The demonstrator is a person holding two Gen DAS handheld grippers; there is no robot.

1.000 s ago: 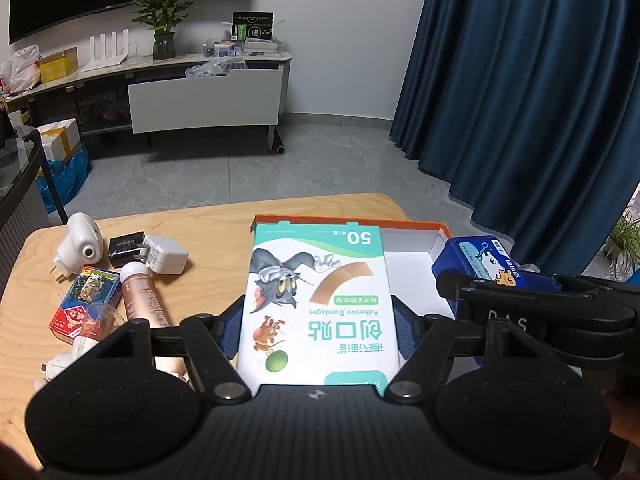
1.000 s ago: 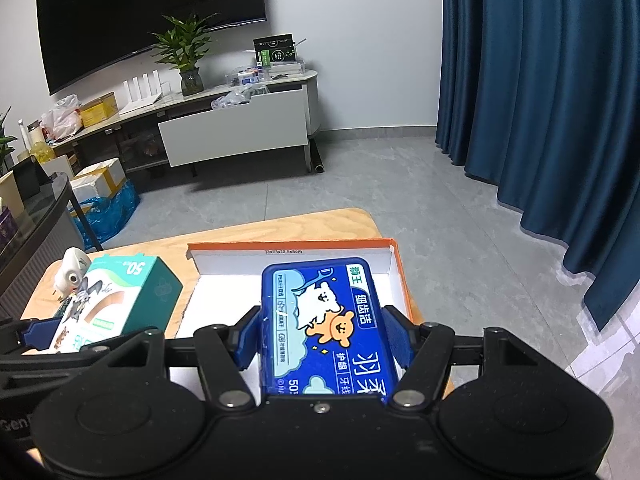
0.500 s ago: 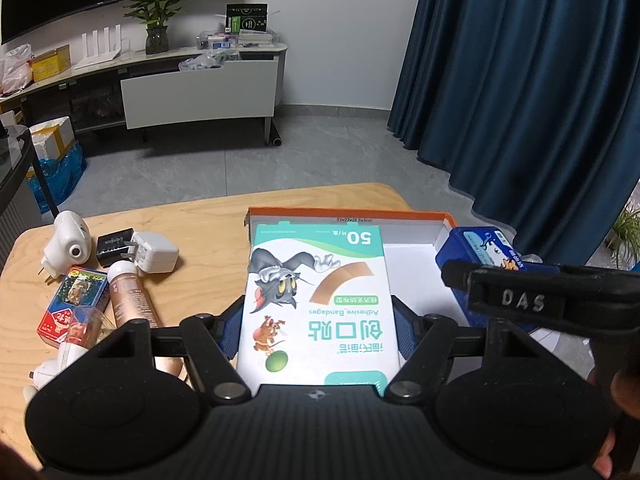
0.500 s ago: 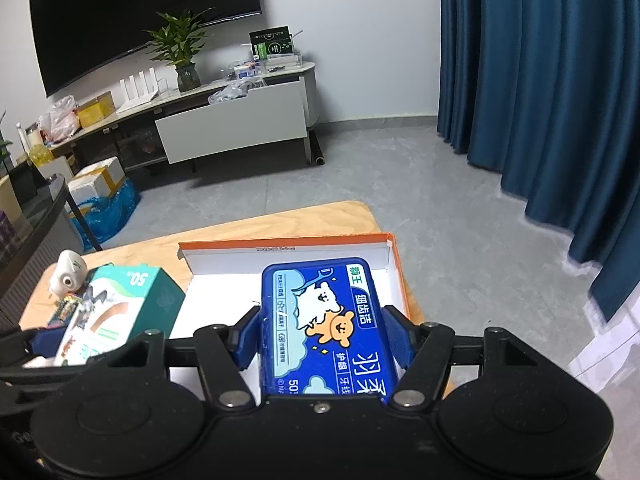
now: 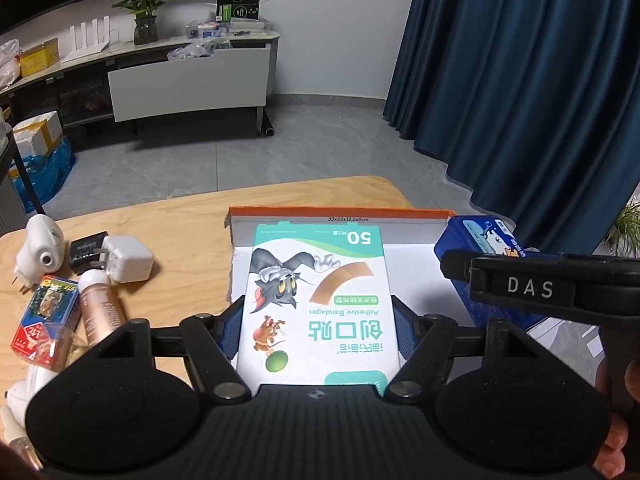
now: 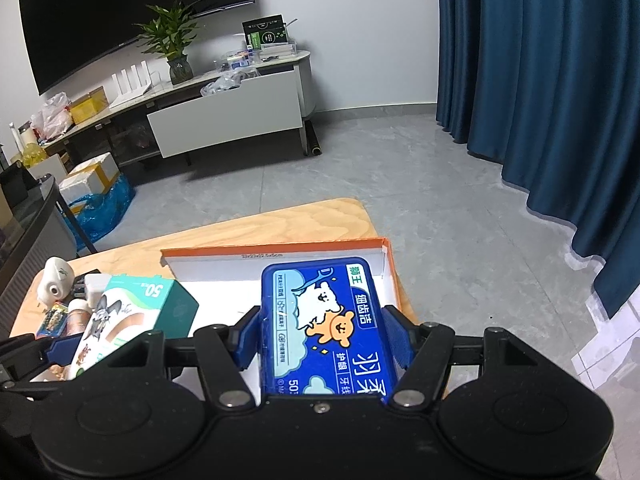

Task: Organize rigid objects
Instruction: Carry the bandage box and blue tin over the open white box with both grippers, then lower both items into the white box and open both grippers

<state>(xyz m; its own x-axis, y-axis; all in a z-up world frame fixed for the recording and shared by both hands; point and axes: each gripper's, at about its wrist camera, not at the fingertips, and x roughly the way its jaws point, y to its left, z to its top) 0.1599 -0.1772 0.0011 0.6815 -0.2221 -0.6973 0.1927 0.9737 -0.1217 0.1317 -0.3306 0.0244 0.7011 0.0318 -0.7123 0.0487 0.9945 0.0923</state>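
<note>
Right wrist: orange-rimmed box looks bare.

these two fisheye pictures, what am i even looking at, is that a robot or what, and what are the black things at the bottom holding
No robot arm here: a person holds a hand-operated gripper in each hand, and each gripper carries a wide-angle camera looking forward along its jaws. The black shapes at the bottom are the grippers themselves.

One picture is from the left gripper. Its blue-padded jaws are shut on a green and white bandage box. The other is from the right gripper, shut on a blue floss box. Each view also shows the other gripper at its side.

Both boxes hang over an open cardboard box, orange outside and white inside, on a wooden table. Lying on the table to the left are a white plug, a white charger, a small colourful box and a brownish bottle.
</note>
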